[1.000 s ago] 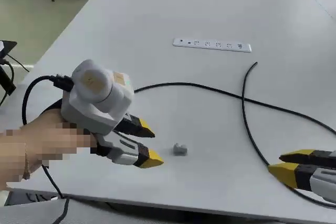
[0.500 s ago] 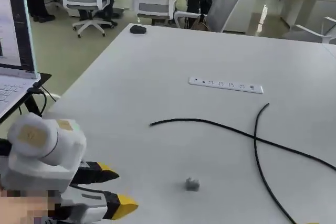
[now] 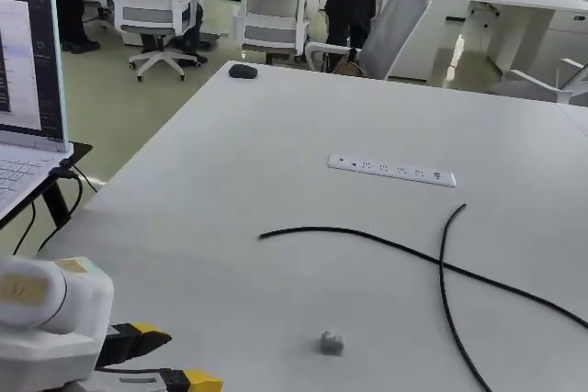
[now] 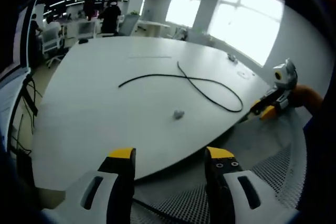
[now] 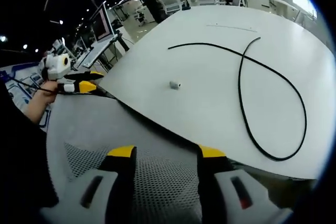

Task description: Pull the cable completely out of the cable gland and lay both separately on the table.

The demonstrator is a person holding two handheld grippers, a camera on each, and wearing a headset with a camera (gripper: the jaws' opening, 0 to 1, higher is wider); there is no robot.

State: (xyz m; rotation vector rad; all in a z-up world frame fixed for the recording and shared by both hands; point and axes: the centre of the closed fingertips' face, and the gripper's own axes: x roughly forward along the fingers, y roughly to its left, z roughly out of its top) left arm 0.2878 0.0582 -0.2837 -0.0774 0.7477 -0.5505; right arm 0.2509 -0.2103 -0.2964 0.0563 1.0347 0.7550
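**Cable and gland separate on surface**

Cable gland (image 3: 331, 344) lies low centre in the head view, apart from the looped black cable (image 3: 386, 243) on the white surface (image 3: 276, 126). Left gripper (image 3: 184, 358), lower left, and right gripper (image 5: 166, 153): jaws spread wide, both empty.

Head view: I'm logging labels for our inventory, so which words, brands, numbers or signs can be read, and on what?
No text can be quoted as it reads.
Laptop screen: lines of text, too blurred to read.
Power strip: small dark marks by the sockets, too small to read.
Cable and cable gland: no print visible.
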